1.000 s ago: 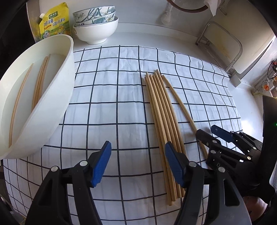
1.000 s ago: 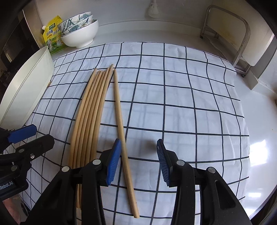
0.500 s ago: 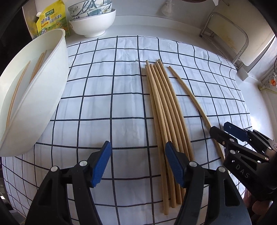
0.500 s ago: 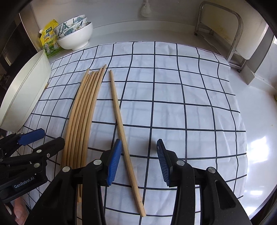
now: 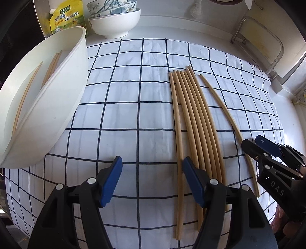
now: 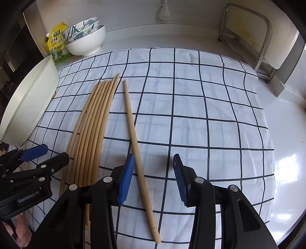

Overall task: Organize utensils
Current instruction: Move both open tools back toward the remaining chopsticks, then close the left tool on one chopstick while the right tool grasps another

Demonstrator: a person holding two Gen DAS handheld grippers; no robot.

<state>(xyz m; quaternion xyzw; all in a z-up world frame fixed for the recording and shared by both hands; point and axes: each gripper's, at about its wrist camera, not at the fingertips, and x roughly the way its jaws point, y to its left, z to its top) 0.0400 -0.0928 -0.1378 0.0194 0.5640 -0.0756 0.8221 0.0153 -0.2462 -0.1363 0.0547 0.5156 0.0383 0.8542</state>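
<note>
Several wooden chopsticks [image 5: 193,122] lie side by side on a white checked cloth [image 5: 133,107]; they also show in the right wrist view [image 6: 95,122]. One single chopstick [image 6: 133,138] lies apart to their right [image 5: 227,115]. A white tub [image 5: 63,92] at the left holds three more chopsticks [image 5: 28,92]. My left gripper [image 5: 152,180] is open and empty, its right finger over the bundle's near end. My right gripper [image 6: 154,178] is open and empty above the single chopstick's near half.
Stacked bowls [image 5: 116,21] and a yellow seasoning pouch [image 5: 67,17] stand at the back left. A metal rack [image 6: 248,38] stands at the back right. White counter [image 6: 283,134] lies right of the cloth.
Both grippers have drawn back and risen a little, so more of the cloth and chopsticks shows. Both stay open. The chopsticks have not moved.
</note>
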